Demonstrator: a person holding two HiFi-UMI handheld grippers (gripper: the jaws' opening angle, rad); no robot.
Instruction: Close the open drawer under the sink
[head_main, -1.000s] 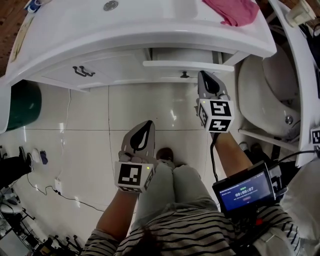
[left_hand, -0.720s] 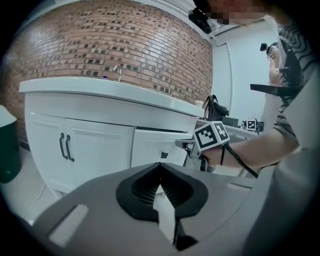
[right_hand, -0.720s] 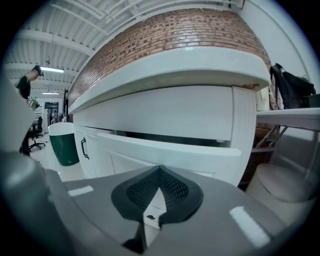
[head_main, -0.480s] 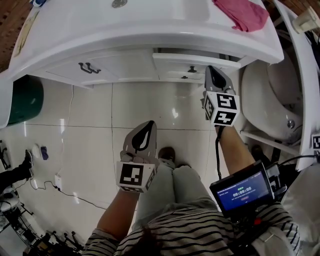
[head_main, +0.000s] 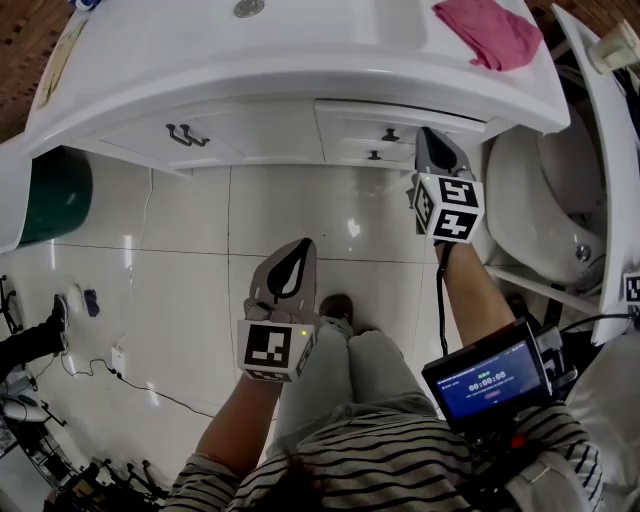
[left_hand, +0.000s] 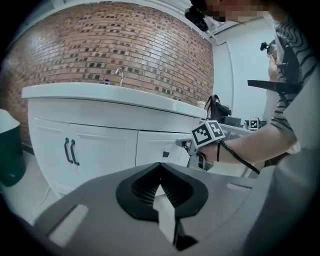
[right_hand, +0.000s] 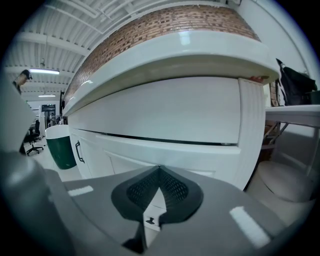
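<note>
- Head view: the drawer (head_main: 365, 122) under the sink (head_main: 300, 60) sits at 1 o'clock, nearly flush; the right tongs (head_main: 432, 138) are just beside its right end.
- Left gripper view: the left tongs (left_hand: 160, 170) are together, empty.
- Right gripper view: the right tongs are together, empty; the drawer front fills 12 o'clock.

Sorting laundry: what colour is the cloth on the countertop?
Pink cloth; head view shows it best.

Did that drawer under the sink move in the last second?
Yes. The drawer slid inward. Before, it stuck out beyond the cabinet doors; now it sits nearly flush with them, with the right gripper close by.
</note>
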